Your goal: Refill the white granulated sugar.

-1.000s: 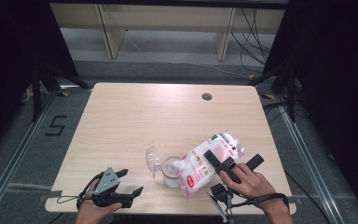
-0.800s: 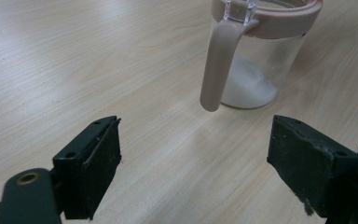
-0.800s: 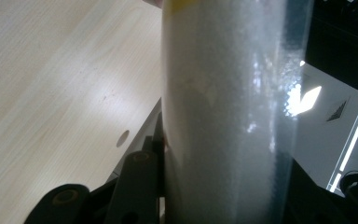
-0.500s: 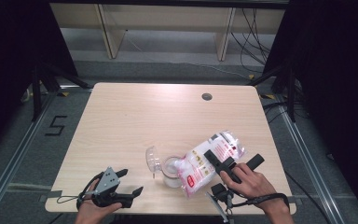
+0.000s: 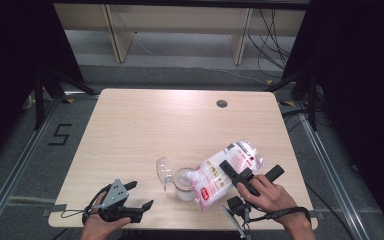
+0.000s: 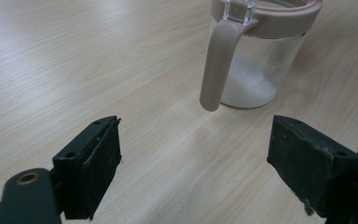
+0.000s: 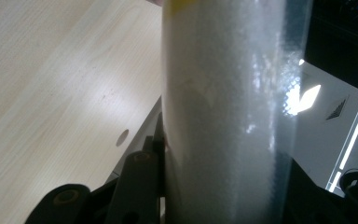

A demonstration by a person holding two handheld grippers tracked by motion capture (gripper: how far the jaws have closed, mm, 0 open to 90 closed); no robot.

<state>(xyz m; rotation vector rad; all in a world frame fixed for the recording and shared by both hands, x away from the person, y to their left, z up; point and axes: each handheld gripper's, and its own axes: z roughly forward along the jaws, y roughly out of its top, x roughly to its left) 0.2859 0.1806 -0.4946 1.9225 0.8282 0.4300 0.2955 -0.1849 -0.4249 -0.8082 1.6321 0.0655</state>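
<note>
A clear jar (image 5: 182, 182) with a pink rim and handle (image 6: 219, 65) stands near the table's front edge, its hinged lid (image 5: 163, 170) flipped open to the left. White granules lie in its bottom (image 6: 249, 86). My right gripper (image 5: 245, 176) is shut on a clear plastic bag (image 5: 225, 167) of white granules with red print, tilted with its lower end over the jar's mouth. In the right gripper view the bag (image 7: 223, 112) sits squeezed between the jaws. My left gripper (image 5: 139, 196) rests open at the front left, its jaws pointing toward the jar with nothing between them.
The light wooden table (image 5: 145, 130) has a round cable hole (image 5: 222, 103) at the back right. Dark frame rails and floor run along both sides; a shelf unit (image 5: 180, 30) stands beyond the far edge.
</note>
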